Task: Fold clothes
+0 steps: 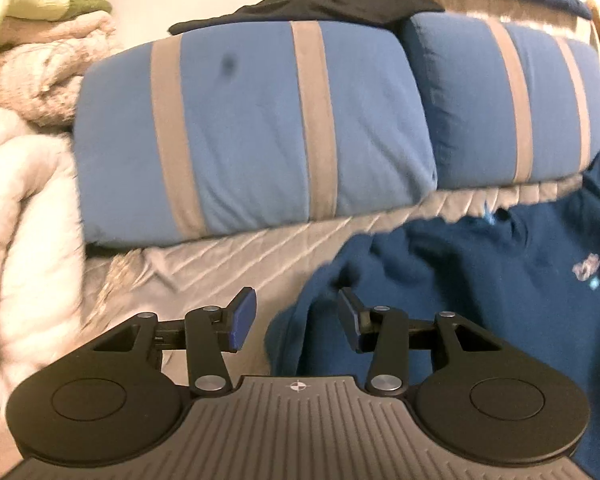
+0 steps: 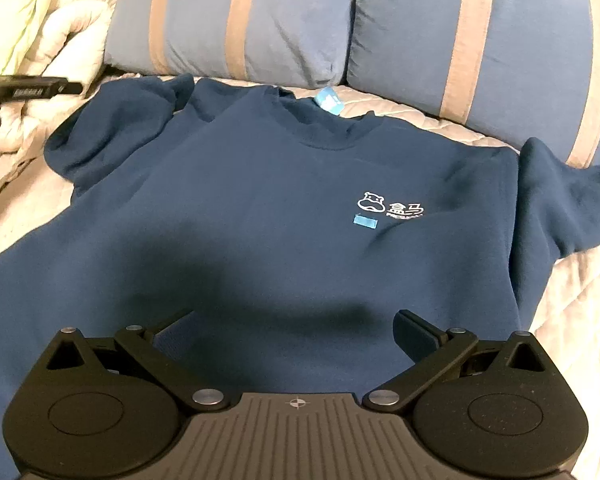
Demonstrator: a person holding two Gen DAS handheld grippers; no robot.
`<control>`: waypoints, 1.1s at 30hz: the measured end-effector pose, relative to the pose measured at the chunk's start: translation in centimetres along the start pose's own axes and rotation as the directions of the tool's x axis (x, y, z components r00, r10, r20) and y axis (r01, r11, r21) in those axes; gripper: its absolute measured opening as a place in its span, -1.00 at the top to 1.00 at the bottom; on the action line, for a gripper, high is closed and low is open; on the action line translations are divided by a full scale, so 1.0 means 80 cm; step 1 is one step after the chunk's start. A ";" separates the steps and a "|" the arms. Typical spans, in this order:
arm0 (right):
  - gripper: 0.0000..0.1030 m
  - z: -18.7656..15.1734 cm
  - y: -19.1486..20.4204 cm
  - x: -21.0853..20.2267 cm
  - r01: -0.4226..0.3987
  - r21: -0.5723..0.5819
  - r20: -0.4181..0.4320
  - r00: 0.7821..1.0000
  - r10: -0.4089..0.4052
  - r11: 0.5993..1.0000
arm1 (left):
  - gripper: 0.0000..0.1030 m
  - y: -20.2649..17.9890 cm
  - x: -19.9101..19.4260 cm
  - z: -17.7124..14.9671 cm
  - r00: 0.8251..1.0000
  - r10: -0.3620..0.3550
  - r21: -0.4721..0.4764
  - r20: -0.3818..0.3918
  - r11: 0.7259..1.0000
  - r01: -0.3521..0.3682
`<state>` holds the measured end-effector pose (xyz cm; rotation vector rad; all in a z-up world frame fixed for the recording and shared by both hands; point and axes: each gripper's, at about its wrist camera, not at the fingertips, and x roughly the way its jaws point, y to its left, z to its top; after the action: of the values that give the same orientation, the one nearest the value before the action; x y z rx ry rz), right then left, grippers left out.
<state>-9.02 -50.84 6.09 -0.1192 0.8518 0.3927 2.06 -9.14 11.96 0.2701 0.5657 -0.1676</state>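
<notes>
Closest to the right wrist camera, the right gripper (image 2: 296, 332) hangs over the lower front of a dark blue sweatshirt (image 2: 260, 200), its jaws spread wide with nothing between them; the cloth lies just beneath, and I cannot tell whether the fingertips touch it. Past them the sweatshirt lies face up on the bed cover (image 2: 580, 300), the chest logo (image 2: 388, 206) to the right of centre and the collar with its pale blue tag (image 2: 329, 100) at the far side. Both sleeves are bunched up by the shoulders, one at far left and one at far right, so the garment looks spread out but not yet folded.

On the left wrist camera, the left gripper (image 1: 297, 320) has its jaws part open and empty; the left sleeve (image 1: 324, 300) lies crumpled just ahead and to the right of them, not pinched. Beyond stand two blue striped pillows (image 1: 252, 128), with a pale quilt (image 1: 28, 200) heaped at the left.

My reading is that laying out is finishing and the first fold is about to start. That next move likely calls for pinching the left sleeve near its cuff or shoulder and carrying it across the chest, while the right gripper steadies the body or takes the hem.
</notes>
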 end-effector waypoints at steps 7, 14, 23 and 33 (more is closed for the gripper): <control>-1.00 0.000 -0.005 -0.003 -0.018 0.028 0.020 1.000 0.017 0.999 | 0.14 0.010 0.071 0.034 0.992 -0.093 -0.054 -0.088 0.995 0.088; -1.00 0.001 -0.007 0.001 -0.032 0.035 0.009 0.999 0.032 0.999 | 0.14 -0.010 0.131 0.054 0.970 -0.180 -0.042 -0.161 0.984 0.176; -1.00 0.000 -0.013 0.005 -0.043 0.055 -0.004 0.999 0.044 0.998 | 0.76 -0.026 0.175 0.063 0.943 -0.170 -0.066 -0.286 0.985 0.158; -1.00 -0.001 -0.013 0.001 -0.040 0.059 -0.002 0.999 0.040 0.997 | 0.78 0.051 0.043 0.090 0.999 -0.031 -0.076 -0.029 0.997 0.029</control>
<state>-8.60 -51.76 5.91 -0.0484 0.8696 0.4049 9.51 -7.67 16.70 0.1913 0.6047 -0.1711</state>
